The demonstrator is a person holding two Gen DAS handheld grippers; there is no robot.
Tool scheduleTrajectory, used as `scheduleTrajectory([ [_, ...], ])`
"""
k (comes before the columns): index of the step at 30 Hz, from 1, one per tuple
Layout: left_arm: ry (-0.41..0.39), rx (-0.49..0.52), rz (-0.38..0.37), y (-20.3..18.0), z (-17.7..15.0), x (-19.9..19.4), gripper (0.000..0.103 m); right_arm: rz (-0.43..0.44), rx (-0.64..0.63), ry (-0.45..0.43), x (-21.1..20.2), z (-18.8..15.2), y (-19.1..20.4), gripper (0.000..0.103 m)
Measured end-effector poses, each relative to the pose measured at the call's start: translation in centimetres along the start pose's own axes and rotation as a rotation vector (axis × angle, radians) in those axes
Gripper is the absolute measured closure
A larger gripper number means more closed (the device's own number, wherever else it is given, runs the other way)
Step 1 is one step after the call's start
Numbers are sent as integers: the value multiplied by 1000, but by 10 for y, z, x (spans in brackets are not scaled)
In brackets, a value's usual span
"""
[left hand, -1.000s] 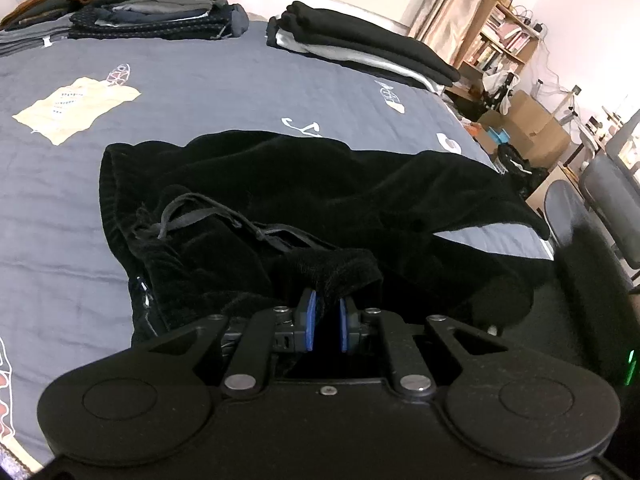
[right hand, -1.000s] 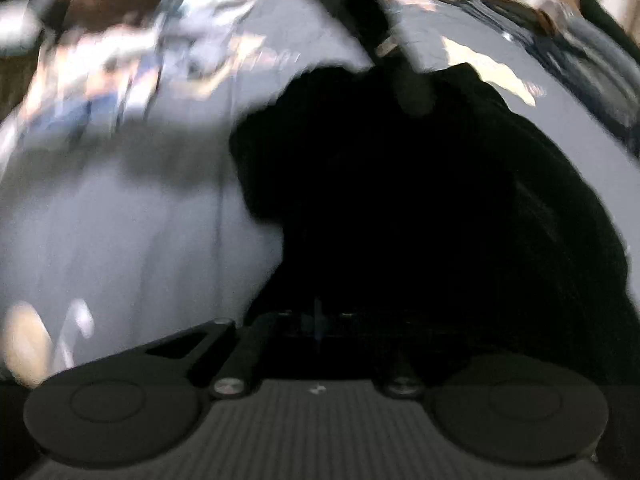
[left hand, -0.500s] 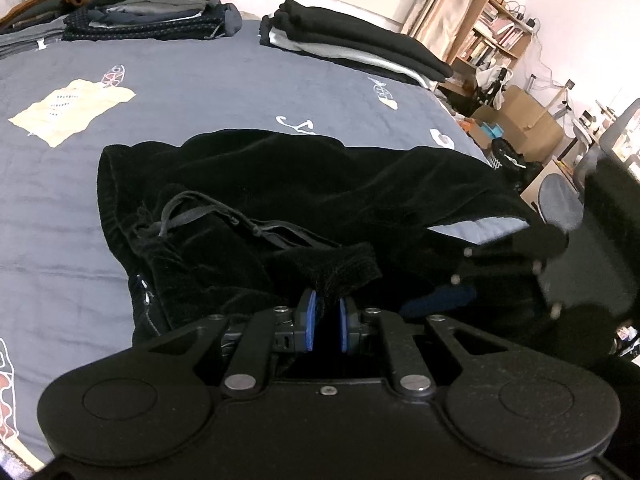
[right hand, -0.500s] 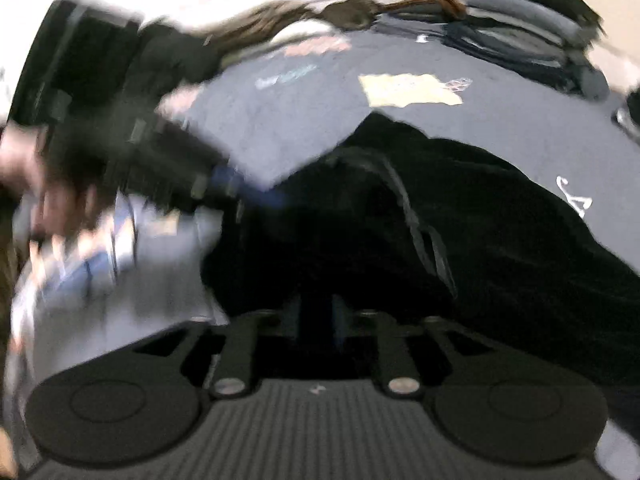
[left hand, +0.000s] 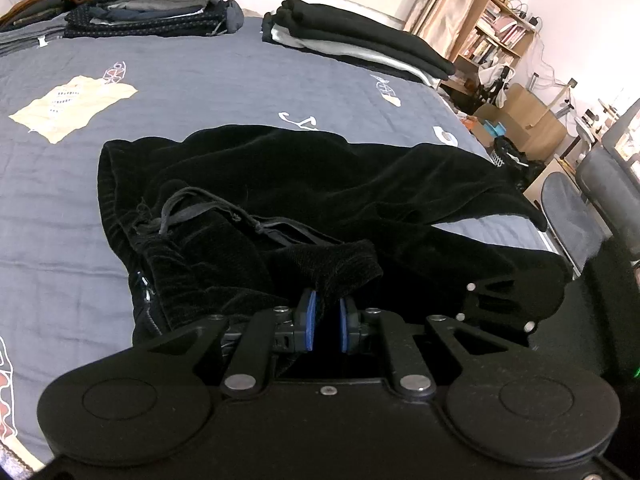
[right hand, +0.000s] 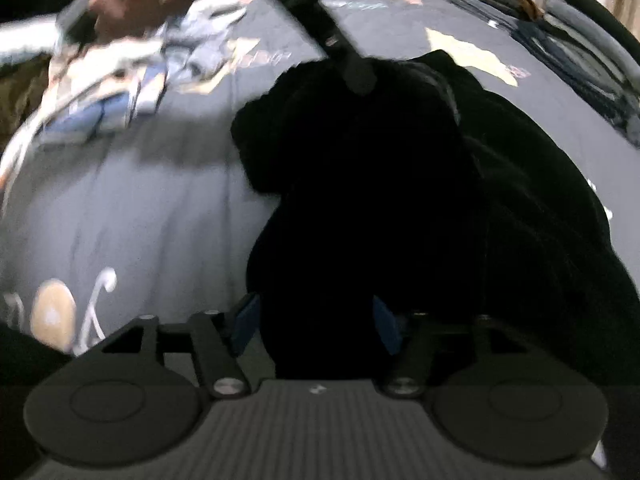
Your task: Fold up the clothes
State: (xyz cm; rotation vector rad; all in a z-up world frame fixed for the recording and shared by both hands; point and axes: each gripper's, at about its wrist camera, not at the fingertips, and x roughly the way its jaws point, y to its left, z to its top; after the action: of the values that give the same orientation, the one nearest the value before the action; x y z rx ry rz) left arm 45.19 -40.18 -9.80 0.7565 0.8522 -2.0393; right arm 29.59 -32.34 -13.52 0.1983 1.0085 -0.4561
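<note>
Garment: black velvety trousers with drawstring waistband point(left hand: 320, 184), lying crumpled across grey-blue patterned bedspread point(left hand: 200, 92); waistband toward left of left wrist view, legs trailing right toward bed edge.
Left gripper point(left hand: 327, 318): blue pads nearly together, clamped on a raised fold of the waistband fabric; fold visibly pinched and lifted off the bed.
Right gripper point(right hand: 316, 320): blue pads set wide apart, black cloth lying between them; released, not gripping. Picture blurred, contact with pads not determinable.
Step in hand: judged as arranging the trousers for a fold; one edge held, second grasp point being sought. Garment neither flat nor folded.
Next move: closing of right pads on the cloth between them, then tension between both grippers to flatten the legs. Grasp of a single layer advisable; pile fabric bunches easily.
Left pose: low over near edge of bed, aimed along the bed toward the far side.
Right pose: low at the garment, body visible at lower right of left wrist view, near the left gripper.
Surroundings: stacks of folded clothes point(left hand: 352, 46) at far side of bed, well apart from the trousers.
Drawstring point(left hand: 192, 204): loose on top of waistband; snag risk during lift.
</note>
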Motion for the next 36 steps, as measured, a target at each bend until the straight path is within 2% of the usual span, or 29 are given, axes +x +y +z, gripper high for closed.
scheduleTrajectory([
  [1, 1, 0, 0, 0, 0, 0, 91, -14, -31, 9, 3, -1, 3, 36],
  [4, 4, 2, -2, -1, 0, 1, 91, 2, 10, -6, 0, 2, -5, 36],
  [5, 5, 0, -2, 0, -1, 1, 91, 7, 24, -10, 0, 3, -8, 42],
  [8, 6, -5, 0, 1, -1, 1, 91, 23, 65, -25, -3, 6, -17, 71],
  [9, 6, -6, 1, 1, -1, 1, 91, 28, 79, -30, -4, 7, -20, 85],
  [10, 7, -8, 2, 2, -1, 1, 91, 33, 93, -34, -4, 8, -23, 89],
  [13, 7, -8, 2, 0, -2, 2, 91, 67, 173, -74, -13, 14, -32, 91],
  [19, 11, -22, -3, 3, -4, 0, 91, 131, 414, -273, -47, 29, -50, 93],
  [21, 12, -24, -9, 2, -4, 0, 91, 116, 447, -305, -51, 35, -55, 94],
  [25, 15, -19, -31, -3, -3, -3, 91, 42, 428, -242, -26, 48, -57, 94],
  [28, 26, 0, -30, -7, -5, -4, 91, 11, 458, -237, -7, 53, -59, 94],
  [30, 13, -24, -93, -3, -5, -10, 103, -10, 475, -229, 4, 56, -60, 94],
  [32, -25, -50, -136, -5, -1, -19, 103, -44, 486, -193, 19, 58, -62, 94],
  [36, 23, 47, -37, -11, -1, -17, 103, -57, 515, -196, 28, 59, -70, 94],
])
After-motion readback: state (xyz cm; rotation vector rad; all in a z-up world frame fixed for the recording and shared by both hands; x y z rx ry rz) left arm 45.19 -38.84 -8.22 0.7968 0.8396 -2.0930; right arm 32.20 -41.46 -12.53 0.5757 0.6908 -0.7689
